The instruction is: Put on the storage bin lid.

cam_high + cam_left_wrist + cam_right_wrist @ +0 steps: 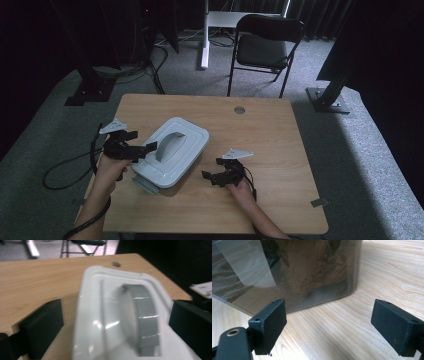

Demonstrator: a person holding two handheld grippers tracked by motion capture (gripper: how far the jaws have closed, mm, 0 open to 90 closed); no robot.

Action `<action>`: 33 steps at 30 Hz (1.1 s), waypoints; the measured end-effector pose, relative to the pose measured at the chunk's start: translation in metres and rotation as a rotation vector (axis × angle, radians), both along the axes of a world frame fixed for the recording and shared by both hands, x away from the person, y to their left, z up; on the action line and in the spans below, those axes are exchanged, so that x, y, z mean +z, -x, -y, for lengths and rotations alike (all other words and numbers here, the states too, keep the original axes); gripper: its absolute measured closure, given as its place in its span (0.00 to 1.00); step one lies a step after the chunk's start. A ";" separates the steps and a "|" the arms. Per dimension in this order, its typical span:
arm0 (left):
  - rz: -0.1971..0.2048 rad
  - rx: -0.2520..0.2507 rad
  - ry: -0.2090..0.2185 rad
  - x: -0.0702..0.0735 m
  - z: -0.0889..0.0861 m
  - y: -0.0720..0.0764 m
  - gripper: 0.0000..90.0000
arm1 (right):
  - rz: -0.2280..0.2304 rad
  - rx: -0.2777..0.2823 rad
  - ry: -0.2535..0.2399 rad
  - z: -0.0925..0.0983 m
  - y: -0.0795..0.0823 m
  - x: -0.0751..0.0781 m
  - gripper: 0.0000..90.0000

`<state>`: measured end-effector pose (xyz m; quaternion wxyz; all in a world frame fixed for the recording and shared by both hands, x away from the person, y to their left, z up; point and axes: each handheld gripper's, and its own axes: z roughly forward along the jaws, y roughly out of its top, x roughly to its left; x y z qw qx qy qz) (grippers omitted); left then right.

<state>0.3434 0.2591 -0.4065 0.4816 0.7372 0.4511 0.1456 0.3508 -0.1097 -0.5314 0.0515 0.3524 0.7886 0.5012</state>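
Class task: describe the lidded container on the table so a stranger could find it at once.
Start at the light wooden table. Left of its middle sits a clear rectangular plastic container with a white lid, set at an angle. Its arched grey handle across the lid marks it out from the black hand-held grippers beside it.

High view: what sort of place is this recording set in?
Probably a lab or studio set up for recording, not a home. A small wooden table stands alone on grey carpet, with a folding chair behind it, black metal stands bolted to floor plates, and dark curtains at the back.

On the table [280, 150] the lidded container [172, 150] lies between the left tongs [142, 142] and right tongs [209, 176].
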 end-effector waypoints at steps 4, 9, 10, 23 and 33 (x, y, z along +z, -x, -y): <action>0.025 0.060 -0.049 -0.007 -0.008 -0.005 0.01 | -0.004 -0.001 0.003 0.000 0.000 0.000 0.14; 0.046 0.115 -0.036 -0.020 -0.022 -0.015 0.01 | -0.007 -0.003 0.006 0.001 0.001 -0.001 0.14; 0.033 0.127 -0.039 -0.023 -0.026 -0.017 0.01 | -0.009 -0.004 0.006 0.001 0.001 -0.001 0.14; -0.037 0.284 -0.028 -0.064 -0.064 -0.035 0.01 | -0.014 -0.008 0.010 0.002 0.002 -0.004 0.14; -0.079 0.277 -0.065 -0.096 -0.066 -0.040 0.01 | -0.014 -0.005 0.013 0.001 0.002 -0.004 0.14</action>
